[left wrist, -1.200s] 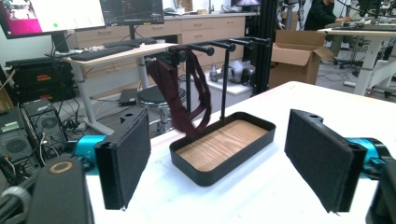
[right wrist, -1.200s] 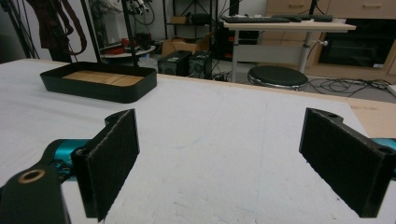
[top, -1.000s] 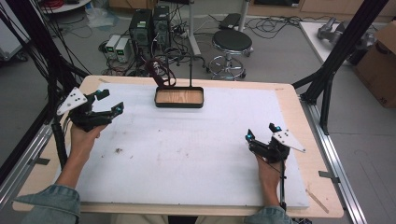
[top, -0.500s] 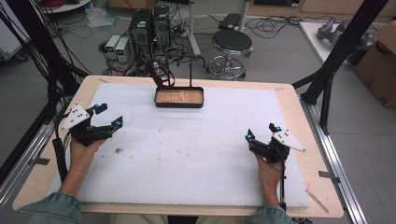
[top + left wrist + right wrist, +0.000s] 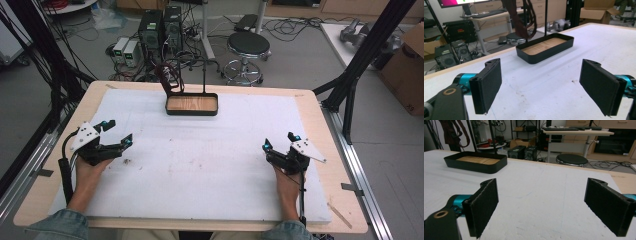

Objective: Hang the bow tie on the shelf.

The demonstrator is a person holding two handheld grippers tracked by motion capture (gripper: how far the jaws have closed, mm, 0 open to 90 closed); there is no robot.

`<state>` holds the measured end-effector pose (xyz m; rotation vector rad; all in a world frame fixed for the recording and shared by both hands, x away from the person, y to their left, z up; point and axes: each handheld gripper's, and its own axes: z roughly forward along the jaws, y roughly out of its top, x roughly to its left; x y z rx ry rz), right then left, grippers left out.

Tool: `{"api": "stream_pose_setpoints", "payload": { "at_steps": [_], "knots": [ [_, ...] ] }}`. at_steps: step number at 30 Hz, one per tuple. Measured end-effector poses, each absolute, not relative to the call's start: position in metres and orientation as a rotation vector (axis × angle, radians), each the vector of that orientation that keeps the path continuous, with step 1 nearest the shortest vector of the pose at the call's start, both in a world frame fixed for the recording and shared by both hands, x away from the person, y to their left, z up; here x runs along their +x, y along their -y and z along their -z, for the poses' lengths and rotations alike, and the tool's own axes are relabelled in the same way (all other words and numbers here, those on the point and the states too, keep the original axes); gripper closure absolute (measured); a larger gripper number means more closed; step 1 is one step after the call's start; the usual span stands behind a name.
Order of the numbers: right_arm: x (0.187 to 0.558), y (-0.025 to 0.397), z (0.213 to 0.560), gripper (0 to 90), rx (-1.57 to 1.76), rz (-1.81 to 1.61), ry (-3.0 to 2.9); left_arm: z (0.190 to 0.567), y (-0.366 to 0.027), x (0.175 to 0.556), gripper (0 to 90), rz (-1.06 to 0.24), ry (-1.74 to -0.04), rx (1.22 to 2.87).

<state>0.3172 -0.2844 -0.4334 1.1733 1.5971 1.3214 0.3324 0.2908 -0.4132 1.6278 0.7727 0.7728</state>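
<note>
High view: both jaws apart, left hand-held gripper [image 5: 116, 136] and right hand-held gripper [image 5: 279, 142] empty; tray [image 5: 192, 104] untouched, nothing begun.

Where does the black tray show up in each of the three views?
High view: tray top centre, at the table's far edge.
Left gripper view: tray upper centre, beyond the jaws.
Right gripper view: tray upper left.
Shared landmark: the black rod rising from the tray.

I count two claws, left claw [image 5: 116, 134] and right claw [image 5: 278, 141], one black tray [image 5: 192, 104] at the counter's [image 5: 310, 107] far edge, one stool [image 5: 248, 46], two computer towers [image 5: 161, 27]
</note>
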Motion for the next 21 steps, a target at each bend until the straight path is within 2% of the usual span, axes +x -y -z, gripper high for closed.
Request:
{"api": "stream_pose_setpoints", "payload": {
  "at_steps": [21],
  "knots": [
    [0.318,0.284,0.434,11.2,1.174,-1.325,-1.6,0.431,-0.296,0.336,18.5,-0.715,-0.866,1.679]
  ]
}}
